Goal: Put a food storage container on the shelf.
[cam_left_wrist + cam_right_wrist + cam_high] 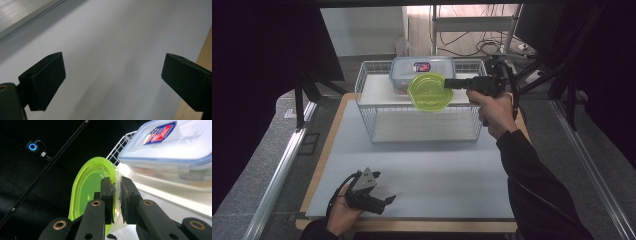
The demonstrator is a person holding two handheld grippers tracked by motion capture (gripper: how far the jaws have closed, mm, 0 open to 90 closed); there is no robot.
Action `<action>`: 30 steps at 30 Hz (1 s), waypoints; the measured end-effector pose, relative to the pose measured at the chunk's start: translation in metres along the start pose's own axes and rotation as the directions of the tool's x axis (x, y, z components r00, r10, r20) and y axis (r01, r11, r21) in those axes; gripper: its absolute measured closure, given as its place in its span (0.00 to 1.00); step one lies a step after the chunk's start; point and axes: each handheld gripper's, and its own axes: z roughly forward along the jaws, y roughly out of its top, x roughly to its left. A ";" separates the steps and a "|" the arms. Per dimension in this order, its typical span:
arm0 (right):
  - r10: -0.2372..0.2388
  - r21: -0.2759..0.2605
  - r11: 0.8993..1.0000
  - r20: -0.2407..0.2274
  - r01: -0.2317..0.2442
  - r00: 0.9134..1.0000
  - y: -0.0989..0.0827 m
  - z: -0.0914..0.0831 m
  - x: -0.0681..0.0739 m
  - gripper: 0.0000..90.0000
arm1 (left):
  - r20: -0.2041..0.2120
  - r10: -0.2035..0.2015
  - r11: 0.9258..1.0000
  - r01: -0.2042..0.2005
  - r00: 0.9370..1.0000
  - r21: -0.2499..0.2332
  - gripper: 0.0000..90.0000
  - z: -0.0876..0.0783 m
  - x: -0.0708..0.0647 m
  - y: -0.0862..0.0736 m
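A bright green plastic bowl [429,92] hangs in the air in front of the wire rack [364,92], tilted so its inside faces the high camera. My right gripper [451,83] is shut on the bowl's rim from the right. In the right gripper view the two black pads [108,191] pinch the thin green bowl [87,187] wall between them. A clear lidded food box [422,70] with a blue rim stands on the rack's top shelf just behind the bowl. My left gripper [388,200] rests low at the near left of the white mat, open, with bare mat between its fingers [46,80].
The two-level wire rack stands at the back of the white mat [432,170], which lies on a wooden board [324,150]. Metal rails [279,175] run along both table sides. The food box [175,147] looms close at the upper right of the right gripper view.
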 end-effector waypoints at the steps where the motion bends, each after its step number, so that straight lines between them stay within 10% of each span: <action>1: 0.003 -0.003 1.000 0.006 -0.003 1.000 0.003 0.001 0.000 0.91 | 0.005 -0.005 1.000 0.005 1.000 -0.004 0.05 -0.001 0.001 0.000; 19: 0.044 -0.101 0.994 0.099 -0.034 0.994 0.047 0.018 0.005 0.91 | 0.019 -0.025 1.000 0.026 0.999 -0.011 0.06 -0.001 0.003 -0.001; 30: 0.095 -0.168 0.984 0.196 -0.062 0.976 0.068 0.041 -0.001 0.91 | 0.022 -0.024 1.000 0.024 0.999 -0.006 0.06 -0.001 0.003 -0.001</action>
